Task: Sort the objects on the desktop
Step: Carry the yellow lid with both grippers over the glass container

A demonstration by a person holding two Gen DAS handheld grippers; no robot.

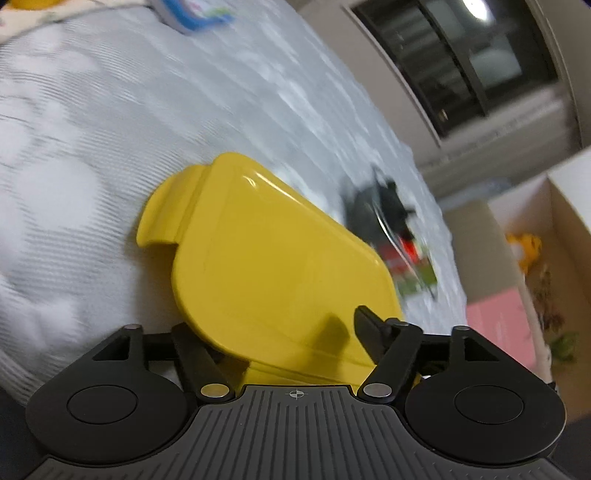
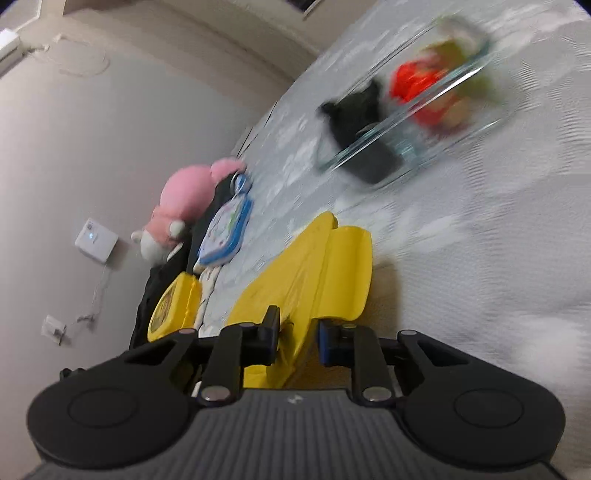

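Left gripper pinches the near edge of the yellow lid; one finger lies on top, the other is hidden under it. Lid is tilted over the grey bed, tab at 10 o'clock. Clear tray with black, red and green items, blurred, at 2 o'clock just past the lid. Blue toy at 11 o'clock, far edge. Cardboard box at 3 o'clock beside the bed.

Right gripper is closed on the lid edge, fingers pressed to both sides. Yellow pouch at 9 o'clock, blue toy and pink plush at 10 o'clock by the wall. Tray at 1 o'clock, well apart, too blurred to tell contents.
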